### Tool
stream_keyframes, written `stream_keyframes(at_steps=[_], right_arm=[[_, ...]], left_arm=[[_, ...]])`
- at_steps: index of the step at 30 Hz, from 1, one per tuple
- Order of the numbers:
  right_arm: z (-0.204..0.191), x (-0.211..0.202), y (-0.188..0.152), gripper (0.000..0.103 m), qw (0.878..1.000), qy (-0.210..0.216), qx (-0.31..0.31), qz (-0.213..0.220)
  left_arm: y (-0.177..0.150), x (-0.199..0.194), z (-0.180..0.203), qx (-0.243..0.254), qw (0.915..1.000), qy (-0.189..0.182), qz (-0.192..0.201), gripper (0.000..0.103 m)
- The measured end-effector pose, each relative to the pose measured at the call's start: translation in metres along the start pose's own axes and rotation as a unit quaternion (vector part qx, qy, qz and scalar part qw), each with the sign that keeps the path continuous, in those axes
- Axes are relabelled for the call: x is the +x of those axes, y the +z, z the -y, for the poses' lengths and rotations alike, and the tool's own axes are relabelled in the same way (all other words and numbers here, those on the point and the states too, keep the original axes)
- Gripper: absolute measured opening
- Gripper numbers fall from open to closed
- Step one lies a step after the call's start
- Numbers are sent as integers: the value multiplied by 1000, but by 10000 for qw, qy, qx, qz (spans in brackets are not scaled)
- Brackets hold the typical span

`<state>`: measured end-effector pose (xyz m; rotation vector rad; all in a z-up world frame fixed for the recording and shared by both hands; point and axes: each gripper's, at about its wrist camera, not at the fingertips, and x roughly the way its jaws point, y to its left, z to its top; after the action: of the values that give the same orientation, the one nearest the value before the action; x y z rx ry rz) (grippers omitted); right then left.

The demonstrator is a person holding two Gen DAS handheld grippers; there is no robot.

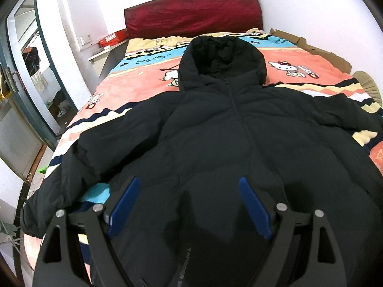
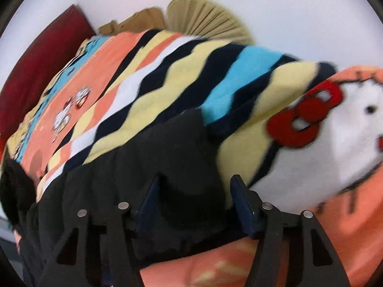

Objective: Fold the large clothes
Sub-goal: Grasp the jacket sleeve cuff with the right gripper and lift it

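Two hand-held grippers in play, neither closed on anything. Left hand-held gripper [image 1: 189,205]: blue pads [image 1: 124,205] spread wide, hovering over the lower front of the jacket [image 1: 215,131], no cloth between them. Right hand-held gripper [image 2: 196,198]: fingers apart, straddling the dark end of a sleeve [image 2: 182,148]; whether the pads touch the fabric I cannot tell, the view is blurred.

Jacket: black, hooded, padded, lying front-up and zipped on the bed [image 1: 134,71], hood [image 1: 222,57] toward the red headboard [image 1: 191,12]. Both sleeves spread outward across the patterned blanket [image 2: 167,71]. Nothing looks folded over yet; body flat, hem nearest me.

Step, as I judge it: the very start of folding, taking hold of the right sleeve for the first fold inward. Left side waits over the body.

Next move calls for: closing my right fingers on the sleeve cuff, with enough cloth between the pads that the slick padded shell does not slip out. Then lift just clear of the blanket and carry the sleeve across the chest toward the zip. Left could press the body down so the jacket does not drag along.

Risk noted: padding is bulky and springy, so a fold may reopen unless pressed. Blanket is plush and may catch with the cuff.
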<state>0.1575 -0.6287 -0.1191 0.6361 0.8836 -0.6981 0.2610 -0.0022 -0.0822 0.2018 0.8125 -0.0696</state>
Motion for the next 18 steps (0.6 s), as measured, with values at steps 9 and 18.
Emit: stream_keyframes(at_steps=[9, 18], right_arm=[[-42, -55, -14, 16, 9956, 448, -649, 515], [-154, -148, -52, 14, 9701, 1178, -1897, 952]], left_arm=[[2, -34, -13, -220, 9995, -175, 172, 85], [-15, -90, -43, -550, 9978, -223, 292, 85]])
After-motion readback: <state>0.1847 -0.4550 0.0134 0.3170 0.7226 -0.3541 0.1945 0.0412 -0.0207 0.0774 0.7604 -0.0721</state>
